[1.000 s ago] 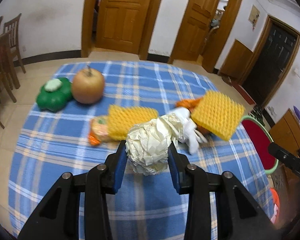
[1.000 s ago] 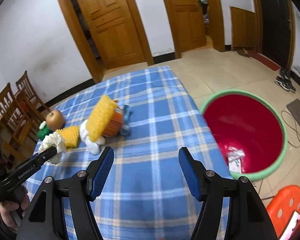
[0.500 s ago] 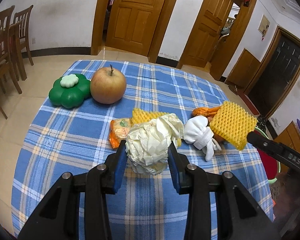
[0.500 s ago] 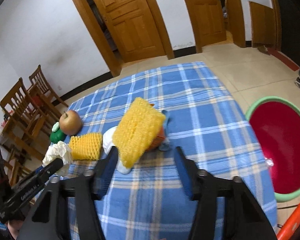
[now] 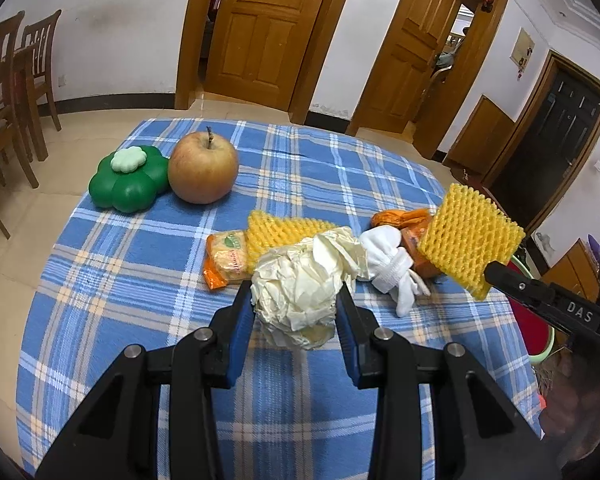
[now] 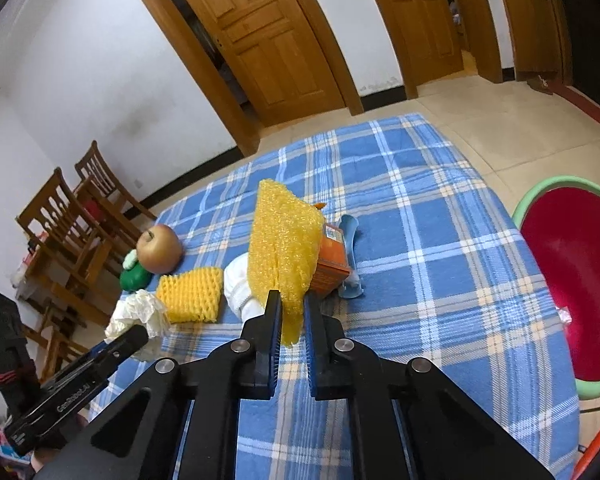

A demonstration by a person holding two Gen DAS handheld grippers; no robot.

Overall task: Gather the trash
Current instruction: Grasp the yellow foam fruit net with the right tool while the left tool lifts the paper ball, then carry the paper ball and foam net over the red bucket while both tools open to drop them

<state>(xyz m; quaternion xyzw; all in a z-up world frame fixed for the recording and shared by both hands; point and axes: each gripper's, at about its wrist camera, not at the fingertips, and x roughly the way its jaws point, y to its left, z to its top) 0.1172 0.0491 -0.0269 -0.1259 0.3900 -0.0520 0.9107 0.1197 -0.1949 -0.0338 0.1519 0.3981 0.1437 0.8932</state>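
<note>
On the tabletop (image 5: pixel 112 264) we see the apple (image 5: pixel 203 167) just right of the flower-shaped box (image 5: pixel 129 181); the basin (image 6: pixel 572 276) stands on the floor, right of the tabletop.

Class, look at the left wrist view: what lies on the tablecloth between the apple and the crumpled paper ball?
An orange snack packet and a yellow foam net lie between the apple and the paper ball.
</note>
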